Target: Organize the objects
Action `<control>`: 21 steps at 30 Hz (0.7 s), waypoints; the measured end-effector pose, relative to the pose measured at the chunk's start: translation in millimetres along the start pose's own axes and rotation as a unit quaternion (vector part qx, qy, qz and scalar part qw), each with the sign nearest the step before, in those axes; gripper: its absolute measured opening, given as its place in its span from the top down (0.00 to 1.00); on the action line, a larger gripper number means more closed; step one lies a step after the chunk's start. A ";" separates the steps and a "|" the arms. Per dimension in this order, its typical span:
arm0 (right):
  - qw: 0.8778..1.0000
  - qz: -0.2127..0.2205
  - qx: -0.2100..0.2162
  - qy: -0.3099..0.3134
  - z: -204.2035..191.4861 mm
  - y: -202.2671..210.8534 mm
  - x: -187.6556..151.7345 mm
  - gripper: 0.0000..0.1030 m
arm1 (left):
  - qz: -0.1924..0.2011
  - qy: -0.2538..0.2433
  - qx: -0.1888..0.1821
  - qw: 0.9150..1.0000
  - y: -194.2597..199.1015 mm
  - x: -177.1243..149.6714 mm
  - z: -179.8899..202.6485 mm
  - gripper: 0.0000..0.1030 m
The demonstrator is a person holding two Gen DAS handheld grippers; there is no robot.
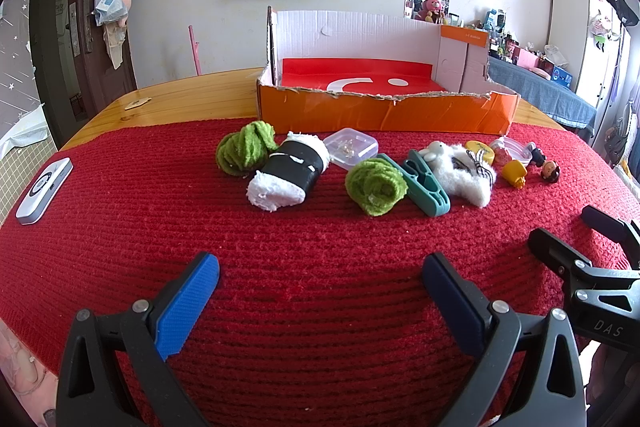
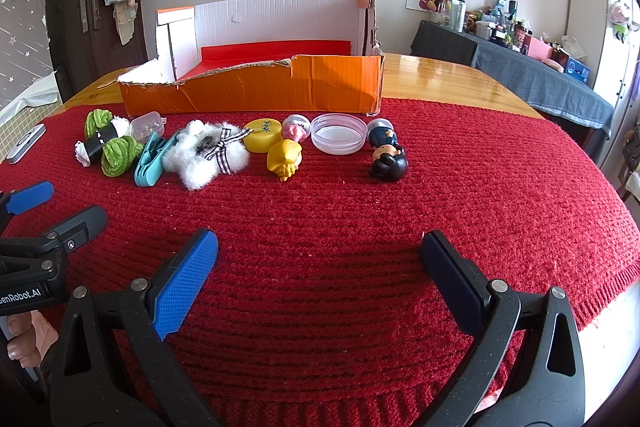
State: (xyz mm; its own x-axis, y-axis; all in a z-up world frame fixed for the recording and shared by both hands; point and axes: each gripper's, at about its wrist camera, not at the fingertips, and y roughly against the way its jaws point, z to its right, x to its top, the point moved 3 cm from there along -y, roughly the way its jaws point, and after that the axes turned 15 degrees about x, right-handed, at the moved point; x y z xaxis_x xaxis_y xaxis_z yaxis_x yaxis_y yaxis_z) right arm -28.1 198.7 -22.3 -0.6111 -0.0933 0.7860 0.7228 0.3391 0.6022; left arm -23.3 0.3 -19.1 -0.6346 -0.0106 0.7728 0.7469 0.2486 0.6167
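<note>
You haven't started: the orange box (image 1: 384,115) sits empty (all toys (image 2: 200,155) wait outside), both grippers spread, holding nothing.

The left gripper (image 1: 320,291) is low and near, its jaws wide apart, with nothing between them. The right gripper (image 2: 320,267) is just beside it, at the same height, also wide apart and empty. A hand (image 2: 24,343) grips the left handle.
</note>
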 end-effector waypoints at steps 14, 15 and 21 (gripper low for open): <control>1.000 -0.001 0.001 0.000 -1.4 1.0 -0.3 0.00 | -0.001 0.000 -0.001 1.000 0.0 0.0 -0.1 0.00; 1.000 -0.003 0.002 0.000 -2.5 1.0 -0.1 0.00 | -0.002 0.001 -0.003 1.000 0.1 0.2 -0.2 0.00; 0.999 -0.007 0.030 -0.017 4.7 8.1 16.6 0.00 | -0.011 0.012 -0.027 0.999 3.6 7.9 -6.9 0.00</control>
State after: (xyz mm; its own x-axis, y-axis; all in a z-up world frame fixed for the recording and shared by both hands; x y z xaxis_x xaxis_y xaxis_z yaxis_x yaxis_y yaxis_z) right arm -33.8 204.3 -5.0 -0.6322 -0.0672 0.7719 0.6943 0.3931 0.6029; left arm -24.3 -5.6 -9.8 -0.6470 -0.0394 0.7614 0.7425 0.1946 0.6410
